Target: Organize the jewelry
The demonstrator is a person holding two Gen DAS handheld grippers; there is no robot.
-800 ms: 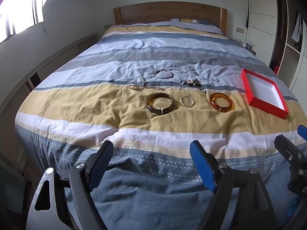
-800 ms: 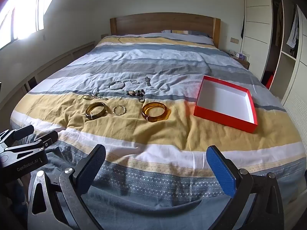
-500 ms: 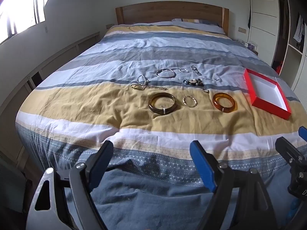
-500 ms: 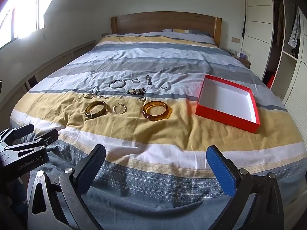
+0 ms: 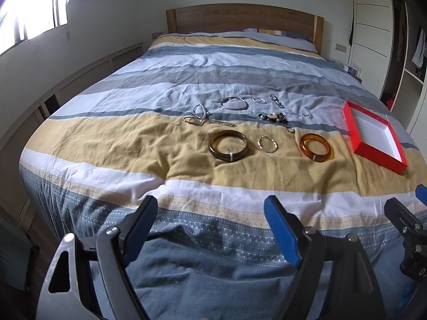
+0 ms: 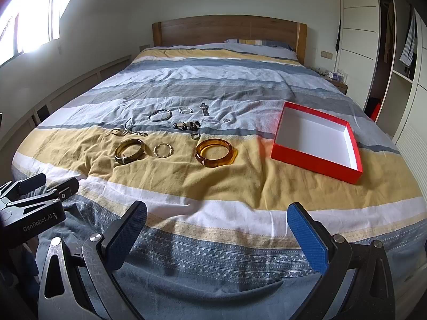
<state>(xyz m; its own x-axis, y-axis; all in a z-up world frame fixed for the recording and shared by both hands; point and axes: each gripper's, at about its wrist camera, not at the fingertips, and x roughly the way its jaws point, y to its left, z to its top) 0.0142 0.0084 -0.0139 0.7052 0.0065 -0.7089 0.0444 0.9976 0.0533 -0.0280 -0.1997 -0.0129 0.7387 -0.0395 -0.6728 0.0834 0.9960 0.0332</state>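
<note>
Evidently nothing is sorted yet: the amber bangle [image 6: 214, 152], dark bangle [image 6: 130, 151], gold hoop [image 6: 163, 150] and smaller chains lie spread in rows on the bedspread [image 6: 240, 186], apart, so each can be picked singly. Beside them the red box [image 6: 317, 144] sits open-topped and unfilled, presumably to receive them. Both the left gripper [image 5: 210, 220] and right gripper [image 6: 217, 225] hover at the bed's foot, jaws wide, holding nothing.

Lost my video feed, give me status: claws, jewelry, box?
Left claw and right claw open, empty. Jewelry spread on bedspread, amber bangle nearest red box. Box empty. Nothing blocking.
</note>
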